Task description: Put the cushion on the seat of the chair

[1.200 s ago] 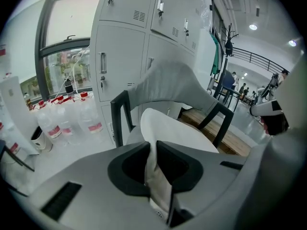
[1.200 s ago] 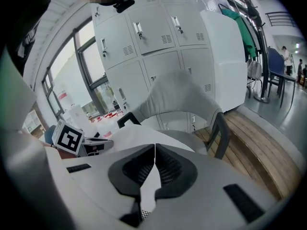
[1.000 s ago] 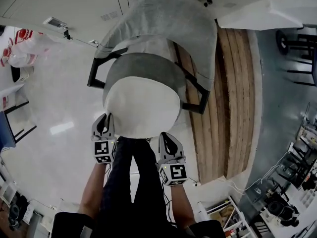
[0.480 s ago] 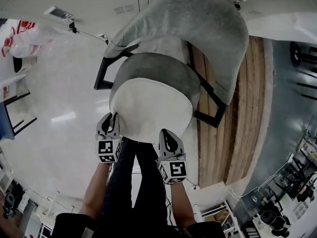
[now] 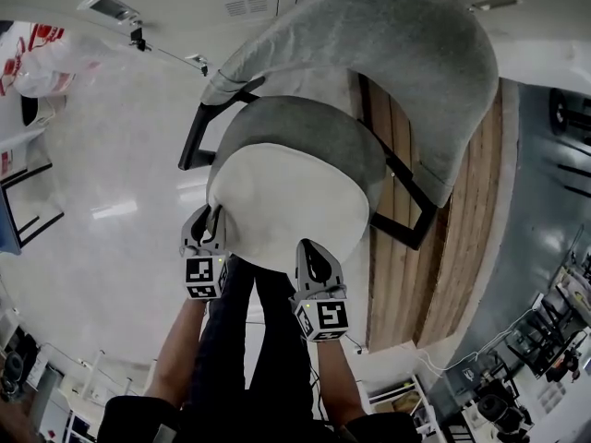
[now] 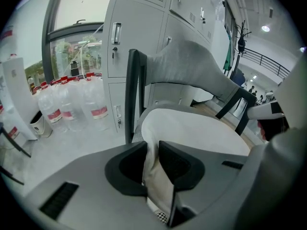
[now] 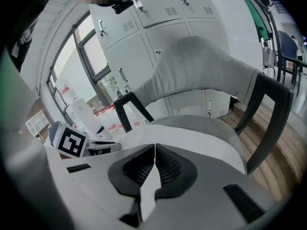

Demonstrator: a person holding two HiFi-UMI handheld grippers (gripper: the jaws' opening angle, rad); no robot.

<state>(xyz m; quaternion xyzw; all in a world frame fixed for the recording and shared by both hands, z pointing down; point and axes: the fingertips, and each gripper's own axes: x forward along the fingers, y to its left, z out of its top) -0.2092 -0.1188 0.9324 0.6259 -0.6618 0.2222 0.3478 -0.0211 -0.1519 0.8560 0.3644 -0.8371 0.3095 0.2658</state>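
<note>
Cushion [image 5: 282, 201]: it is laid on the gray seat [image 5: 314, 123] of the chair [image 5: 388, 35].
Left gripper [image 5: 209, 227]: the jaws have just been opened a bit, and the cushion's edge is seen between them.
Right gripper [image 5: 312, 257]: the jaws are pinched shut on the cushion's near edge.

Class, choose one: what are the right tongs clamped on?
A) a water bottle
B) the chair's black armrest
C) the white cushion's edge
C: the right gripper view shows the right tongs closed on a thin white edge of the cushion.

White cushion [image 5: 282, 201] over grey chair seat [image 5: 305, 123]
</note>
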